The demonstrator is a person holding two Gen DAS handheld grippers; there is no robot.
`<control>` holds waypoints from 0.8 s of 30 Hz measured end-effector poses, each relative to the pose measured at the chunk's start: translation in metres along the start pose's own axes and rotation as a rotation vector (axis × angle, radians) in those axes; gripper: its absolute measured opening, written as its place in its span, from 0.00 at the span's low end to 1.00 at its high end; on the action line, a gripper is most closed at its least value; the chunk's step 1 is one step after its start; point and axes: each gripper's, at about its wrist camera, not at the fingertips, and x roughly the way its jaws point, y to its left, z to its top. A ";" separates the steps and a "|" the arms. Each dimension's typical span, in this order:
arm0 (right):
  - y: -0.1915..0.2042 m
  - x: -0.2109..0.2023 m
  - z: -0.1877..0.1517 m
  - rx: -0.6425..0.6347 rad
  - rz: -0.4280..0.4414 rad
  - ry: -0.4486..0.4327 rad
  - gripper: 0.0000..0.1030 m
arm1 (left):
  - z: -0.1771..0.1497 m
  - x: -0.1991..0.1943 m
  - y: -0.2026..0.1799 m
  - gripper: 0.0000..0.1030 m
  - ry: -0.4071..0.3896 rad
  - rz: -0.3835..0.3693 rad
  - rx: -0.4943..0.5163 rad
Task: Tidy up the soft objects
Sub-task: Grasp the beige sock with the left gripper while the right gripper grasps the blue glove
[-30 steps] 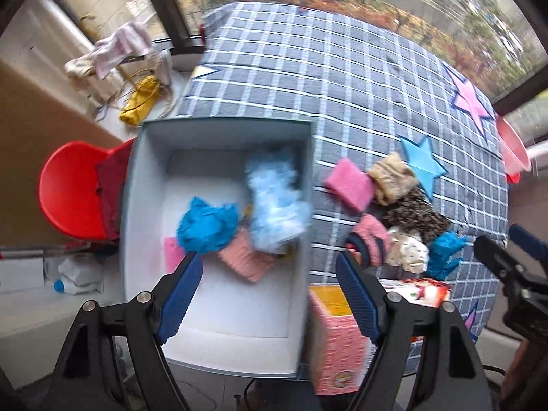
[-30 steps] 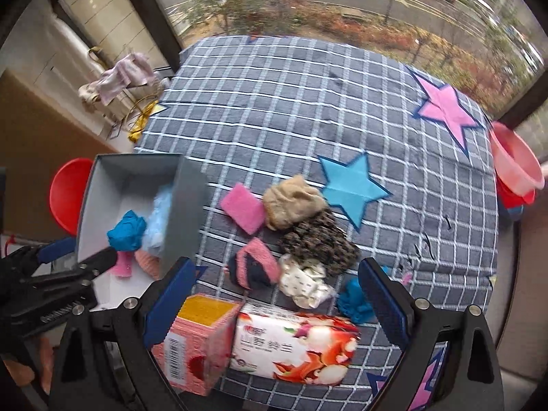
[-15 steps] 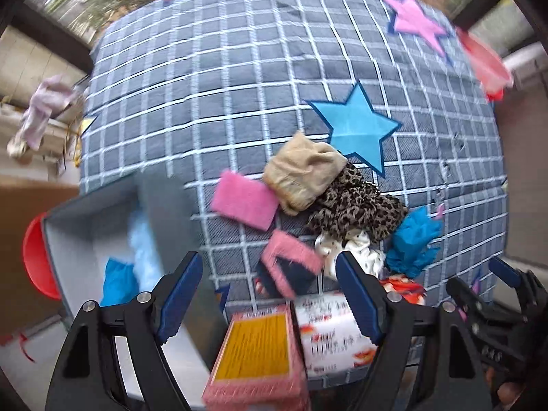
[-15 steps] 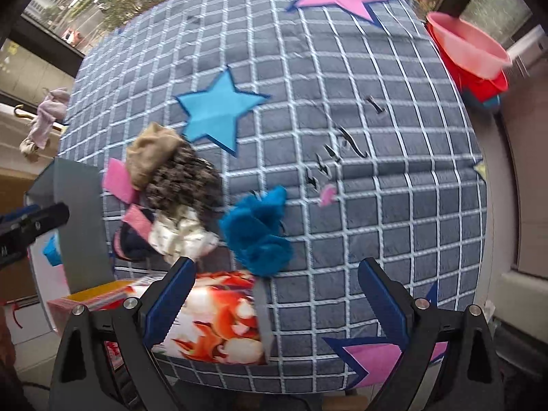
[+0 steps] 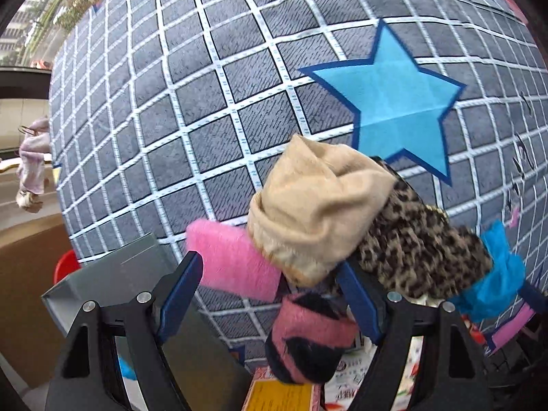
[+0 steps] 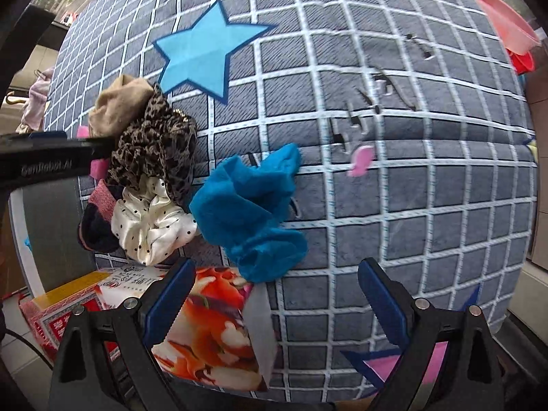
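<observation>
A pile of soft items lies on the checked cloth. In the left wrist view my open left gripper (image 5: 270, 294) hovers over a pink fuzzy cloth (image 5: 229, 260), a beige cloth (image 5: 315, 205) and a pink-and-black sock (image 5: 308, 335); a leopard-print cloth (image 5: 421, 246) lies to the right. In the right wrist view my open, empty right gripper (image 6: 274, 294) stands just before a blue cloth (image 6: 253, 205). A white dotted scrunchie (image 6: 150, 219) and the leopard cloth (image 6: 154, 144) lie to its left. The left gripper (image 6: 51, 161) reaches in from the left.
A grey box (image 5: 113, 274) stands at the left table edge. A tissue pack (image 6: 212, 328) and a pink carton (image 6: 61, 311) sit at the near edge. A blue star patch (image 5: 394, 102) marks the cloth. Pink and red basins (image 6: 507, 24) are at far right.
My left gripper has swung from above the grey box rightward and down to the pile. My right gripper has moved right and lower toward the blue cloth.
</observation>
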 end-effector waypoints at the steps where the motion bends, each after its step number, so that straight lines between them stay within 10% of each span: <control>1: 0.001 0.004 0.001 -0.004 -0.002 0.004 0.94 | 0.003 0.005 0.001 0.80 0.007 -0.006 -0.006; 13: -0.056 0.010 0.021 0.101 -0.170 -0.081 0.94 | 0.034 0.003 0.028 0.81 -0.098 -0.018 -0.134; 24: -0.101 -0.011 0.018 0.150 -0.063 -0.165 0.94 | 0.066 -0.016 -0.012 0.81 -0.162 -0.065 -0.078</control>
